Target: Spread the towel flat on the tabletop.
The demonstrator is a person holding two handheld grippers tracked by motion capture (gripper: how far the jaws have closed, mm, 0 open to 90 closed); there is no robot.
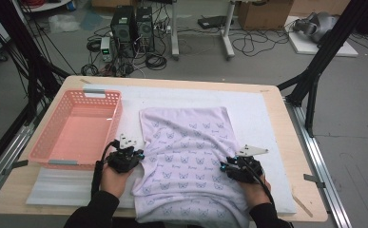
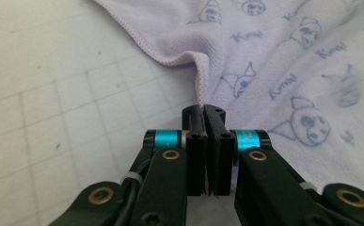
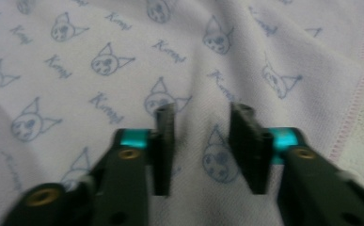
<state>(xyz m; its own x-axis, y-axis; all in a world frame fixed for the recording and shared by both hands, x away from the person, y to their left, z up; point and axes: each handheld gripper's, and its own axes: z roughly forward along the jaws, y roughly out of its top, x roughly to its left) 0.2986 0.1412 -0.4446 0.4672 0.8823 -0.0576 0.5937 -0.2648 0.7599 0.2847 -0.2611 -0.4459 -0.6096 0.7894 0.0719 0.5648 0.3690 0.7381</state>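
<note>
The left gripper (image 2: 203, 110) pinches the lilac cloth's (image 1: 186, 142) hemmed edge, fabric spreading ahead and rightward. The right gripper (image 3: 203, 117), jaws apart, hovers just above the cloth.

The pale lilac knitted cloth (image 1: 186, 152) carries a repeating print of small blue-grey cat-eared faces with script lettering, and a pinkish stitched hem runs along its edge. On the left, the salmon-pink plastic lattice basket (image 1: 106, 124) has grey handle strips on its near and far rims. The white mat (image 1: 262, 111) is ruled with a faint grey grid. Both black grippers, the left gripper (image 2: 203, 113) and the right gripper (image 3: 202, 120), bear turquoise bands. The wooden tabletop (image 1: 295, 142) is light tan.
</note>
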